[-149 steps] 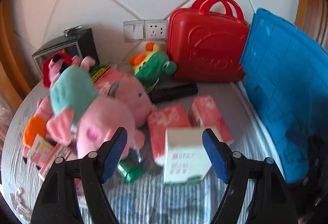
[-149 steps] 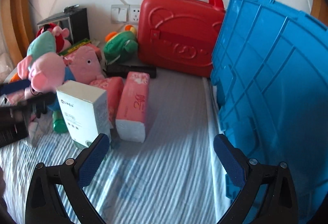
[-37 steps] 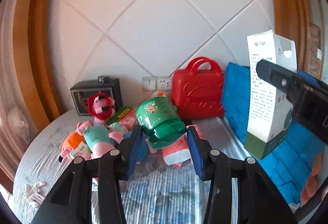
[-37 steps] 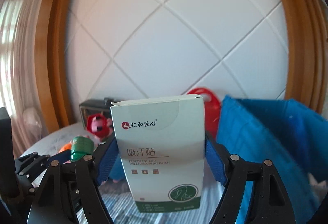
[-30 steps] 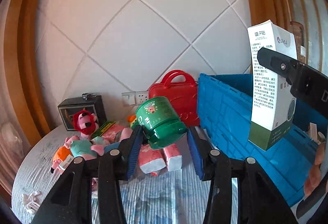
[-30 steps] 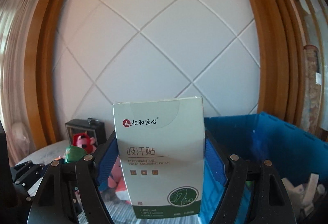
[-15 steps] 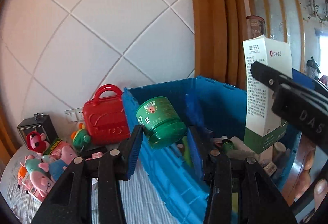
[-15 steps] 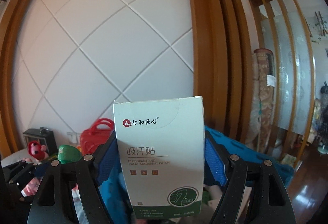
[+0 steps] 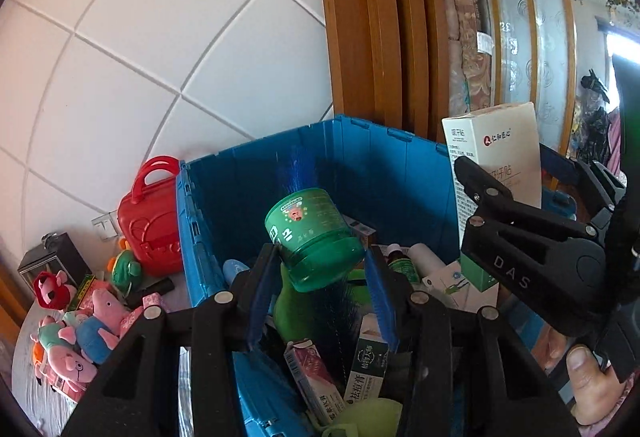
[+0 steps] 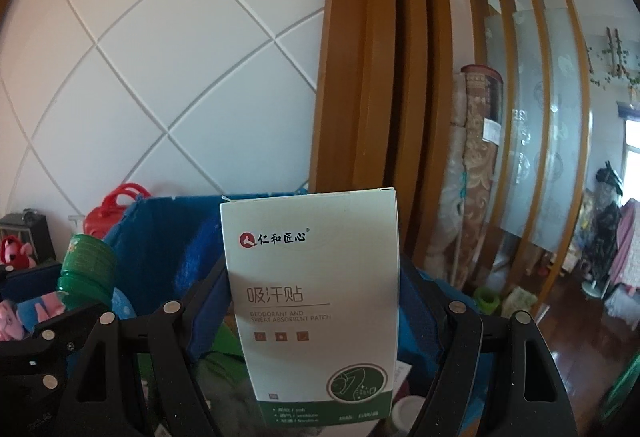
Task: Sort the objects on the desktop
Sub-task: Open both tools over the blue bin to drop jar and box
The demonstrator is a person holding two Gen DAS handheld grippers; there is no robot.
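My left gripper [image 9: 320, 273] is shut on a green jar [image 9: 314, 237] and holds it, tilted, over the open blue crate [image 9: 224, 205]. My right gripper [image 10: 316, 321] is shut on a white and green box [image 10: 316, 301] of sweat patches, held upright above the same crate [image 10: 160, 237]. The box also shows in the left wrist view [image 9: 496, 173], to the right of the jar. The jar shows at the left of the right wrist view [image 10: 86, 265]. The crate holds several cartons, tubes and bottles.
A red case [image 9: 148, 221] stands left of the crate against the tiled wall. Pink pig plush toys [image 9: 80, 329], a green plush [image 9: 126, 269] and a black box [image 9: 48, 257] lie on the striped table. A wooden frame [image 9: 360, 37] rises behind the crate.
Both grippers have swung right from the table to above the crate, each carrying its object. The crate's inside now fills the lower view.
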